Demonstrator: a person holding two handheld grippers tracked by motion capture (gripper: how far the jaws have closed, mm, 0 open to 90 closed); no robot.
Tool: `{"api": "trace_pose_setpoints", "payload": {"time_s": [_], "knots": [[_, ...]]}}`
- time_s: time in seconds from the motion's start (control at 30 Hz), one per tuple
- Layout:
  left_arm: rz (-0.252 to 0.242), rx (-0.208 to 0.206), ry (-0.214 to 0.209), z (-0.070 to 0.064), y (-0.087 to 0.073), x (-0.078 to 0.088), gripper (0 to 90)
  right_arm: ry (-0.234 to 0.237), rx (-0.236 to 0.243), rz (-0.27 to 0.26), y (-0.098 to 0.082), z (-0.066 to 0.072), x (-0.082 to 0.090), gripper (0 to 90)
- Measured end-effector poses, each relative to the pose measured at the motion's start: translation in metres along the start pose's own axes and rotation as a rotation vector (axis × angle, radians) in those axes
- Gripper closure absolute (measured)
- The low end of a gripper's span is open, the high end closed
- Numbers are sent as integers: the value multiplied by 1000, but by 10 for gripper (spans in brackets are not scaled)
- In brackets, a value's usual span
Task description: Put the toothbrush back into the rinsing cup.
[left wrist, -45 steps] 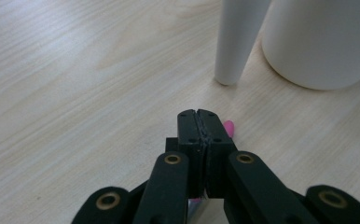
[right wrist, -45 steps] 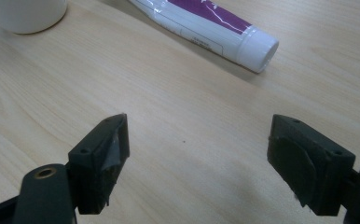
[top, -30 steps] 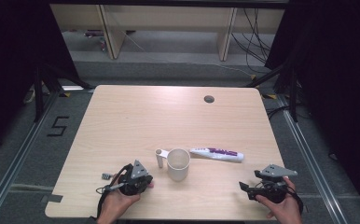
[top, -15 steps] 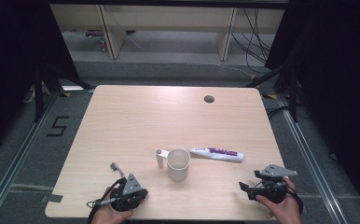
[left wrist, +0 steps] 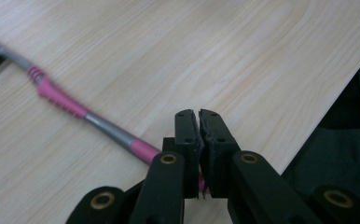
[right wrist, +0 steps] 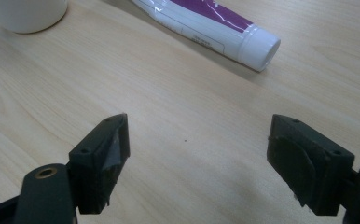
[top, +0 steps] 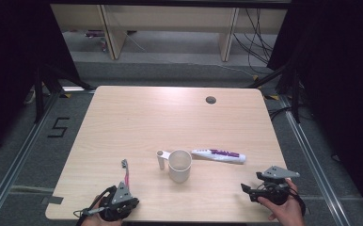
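Left gripper clamped on toothbrush handle

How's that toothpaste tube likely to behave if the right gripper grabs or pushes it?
The toothpaste tube lies flat, so it probably won't tip, but its round cap could let it roll or swing round when pushed. The body looks glossy and soft: likely slippery, denting under the pads. It seems fairly full, so some weight for its size. The right gripper is open, apart from it.
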State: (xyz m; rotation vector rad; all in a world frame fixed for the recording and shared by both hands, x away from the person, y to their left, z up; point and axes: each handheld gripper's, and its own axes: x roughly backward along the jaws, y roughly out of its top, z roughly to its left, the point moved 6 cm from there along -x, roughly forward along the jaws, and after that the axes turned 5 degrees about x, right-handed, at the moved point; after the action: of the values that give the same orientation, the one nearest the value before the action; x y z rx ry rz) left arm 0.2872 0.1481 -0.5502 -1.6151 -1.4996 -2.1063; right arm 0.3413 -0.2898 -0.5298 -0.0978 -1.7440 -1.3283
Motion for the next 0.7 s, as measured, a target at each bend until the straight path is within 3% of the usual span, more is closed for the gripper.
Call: {"api": "trace_pose_setpoints", "payload": {"time_s": [0.23,0.3,0.37,0.47,0.5,0.6,0.67,0.7], "knots": [[33,3,35,14,-12,13,856,2,5,-3,0,0,0,220],[58,-15,65,24,-13,18,855,2,-8,1,0,1,-1,220],[59,-3,84,30,-13,19,859,12,-26,5,0,3,-1,220],[83,-21,88,35,-14,22,860,10,-25,3,0,2,0,220],[75,-17,100,37,-13,21,858,-3,0,1,0,-1,0,220],[88,-11,131,41,-13,22,847,-2,0,0,0,0,0,220],[86,-7,138,43,-9,23,811,-2,0,0,0,0,0,220],[70,6,131,45,-3,25,719,0,-1,2,0,0,0,219]]}}
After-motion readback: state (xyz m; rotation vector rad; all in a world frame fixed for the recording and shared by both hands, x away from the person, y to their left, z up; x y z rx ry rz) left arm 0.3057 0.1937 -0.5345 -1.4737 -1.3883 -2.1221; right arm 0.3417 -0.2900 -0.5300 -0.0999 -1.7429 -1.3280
